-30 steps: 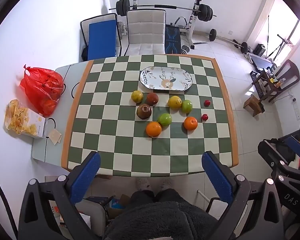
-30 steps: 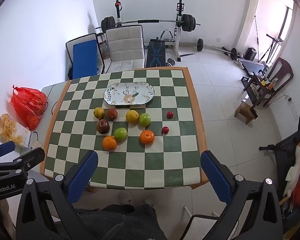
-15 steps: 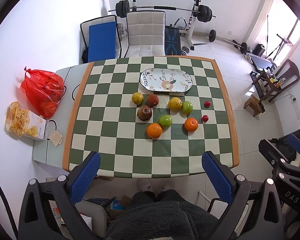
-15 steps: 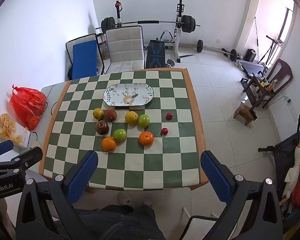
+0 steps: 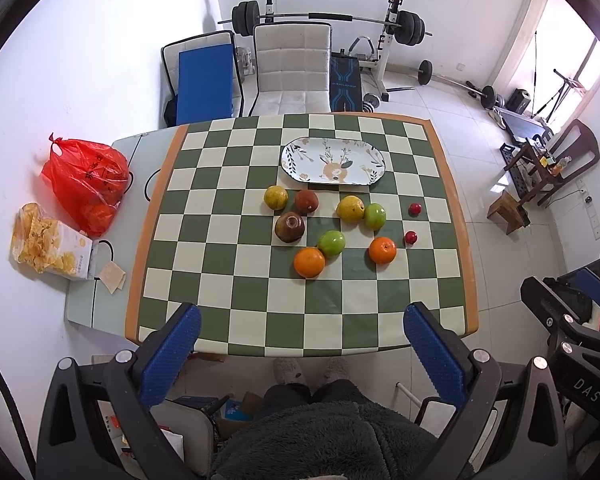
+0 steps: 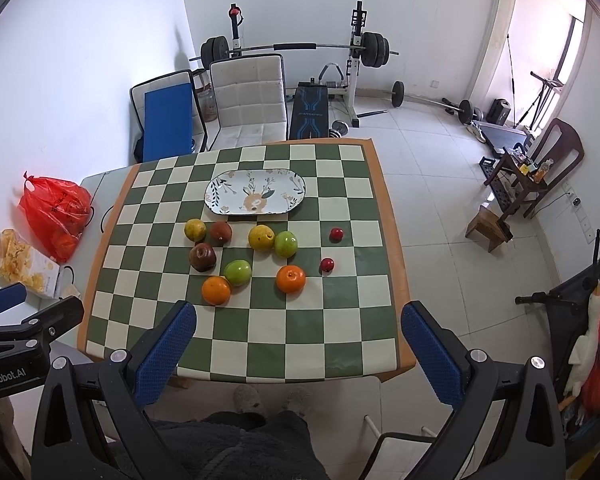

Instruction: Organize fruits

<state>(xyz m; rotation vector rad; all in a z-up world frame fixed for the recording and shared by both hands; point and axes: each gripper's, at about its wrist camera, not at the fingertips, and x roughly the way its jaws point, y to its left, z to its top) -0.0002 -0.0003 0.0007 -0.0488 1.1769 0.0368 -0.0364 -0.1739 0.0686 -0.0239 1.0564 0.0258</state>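
Observation:
Several fruits lie loose on the green-and-white checkered table (image 5: 228,320): two oranges (image 5: 309,262) (image 5: 382,250), two green apples (image 5: 332,243) (image 5: 375,215), a yellow fruit (image 5: 350,208), a yellow-green one (image 5: 275,197), two dark red-brown fruits (image 5: 289,227) (image 5: 306,201) and two small red ones (image 5: 415,209) (image 5: 410,237). An empty oval deer-patterned plate (image 5: 332,161) (image 6: 255,191) sits behind them. My left gripper (image 5: 302,344) and right gripper (image 6: 298,340) both hang open high above the table's near edge, holding nothing.
A red plastic bag (image 5: 85,184) and a bag of chips (image 5: 48,244) rest on a grey side table at the left. A white chair (image 5: 292,68), a blue pad and a barbell rack stand behind the table. A person's slippered feet (image 5: 288,372) show below.
Both views have drifted slightly; the table and fruits sit a little lower in frame. No fruit has moved, and both grippers stay open.

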